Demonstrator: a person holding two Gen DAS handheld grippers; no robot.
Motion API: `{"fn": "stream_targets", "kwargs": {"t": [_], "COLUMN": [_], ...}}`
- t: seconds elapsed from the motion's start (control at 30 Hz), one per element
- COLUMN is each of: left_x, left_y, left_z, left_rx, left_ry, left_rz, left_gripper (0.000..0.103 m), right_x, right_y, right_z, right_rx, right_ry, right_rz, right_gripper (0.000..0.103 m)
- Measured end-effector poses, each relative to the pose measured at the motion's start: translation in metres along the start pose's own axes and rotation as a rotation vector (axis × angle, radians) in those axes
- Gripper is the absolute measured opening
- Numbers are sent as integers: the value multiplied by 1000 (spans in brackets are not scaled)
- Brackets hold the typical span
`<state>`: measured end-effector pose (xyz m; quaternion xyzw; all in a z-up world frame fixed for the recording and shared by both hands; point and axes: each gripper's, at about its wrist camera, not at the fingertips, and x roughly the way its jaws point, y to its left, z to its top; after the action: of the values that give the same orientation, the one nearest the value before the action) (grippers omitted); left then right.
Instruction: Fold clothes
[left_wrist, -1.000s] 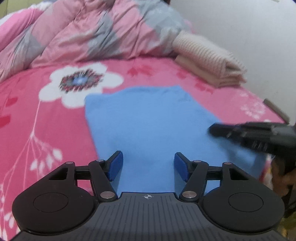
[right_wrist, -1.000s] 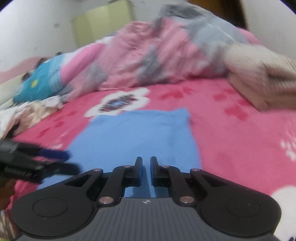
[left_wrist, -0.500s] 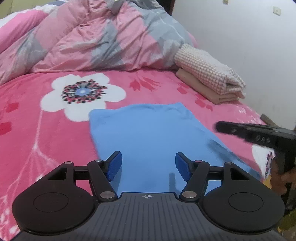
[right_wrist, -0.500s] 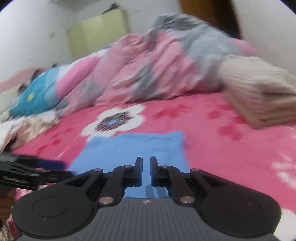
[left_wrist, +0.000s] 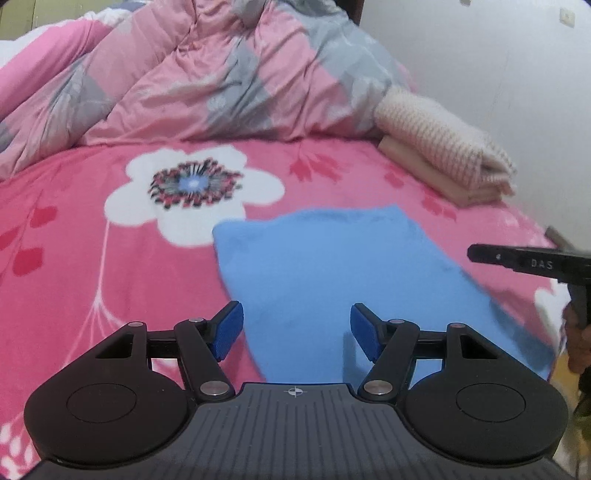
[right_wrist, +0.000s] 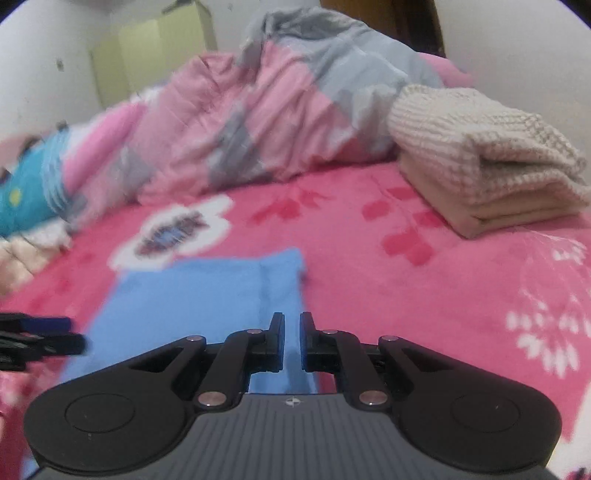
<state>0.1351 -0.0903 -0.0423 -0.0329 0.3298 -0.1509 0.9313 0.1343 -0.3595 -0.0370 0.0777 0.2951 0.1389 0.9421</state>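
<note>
Fingers of my left gripper (left_wrist: 297, 330) stand wide apart with nothing between them, above the near part of the folded blue garment (left_wrist: 343, 280). Fingers of my right gripper (right_wrist: 292, 341) are drawn nearly together, a narrow gap left, gripping nothing, over the same garment's near right portion. Blue garment lies flat on the bed (left_wrist: 74, 236), on its pink floral blanket, toward the near edge. Folded cream knit stack (right_wrist: 484, 158) sits toward the bed's far right corner, well apart from the garment. Crumpled pink-and-grey quilt (left_wrist: 207, 70) is heaped along the far edge.
</note>
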Motion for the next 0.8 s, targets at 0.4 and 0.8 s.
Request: {"fn": "stream_targets", "kwargs": {"t": [0.4,0.8], "left_x": [28,51], "left_y": [1,0], "left_z": [-5,18], "left_rx": [-1,-5], "left_ry": [41,6], "left_rz": [24,39], "left_gripper": [66,68], "right_x": [48,66], "right_y": [34,46], "right_z": [-6,26], "right_rx": [-118,-140], "right_ry": [78,54], "right_rz": [74,118], "right_gripper": [5,8]}}
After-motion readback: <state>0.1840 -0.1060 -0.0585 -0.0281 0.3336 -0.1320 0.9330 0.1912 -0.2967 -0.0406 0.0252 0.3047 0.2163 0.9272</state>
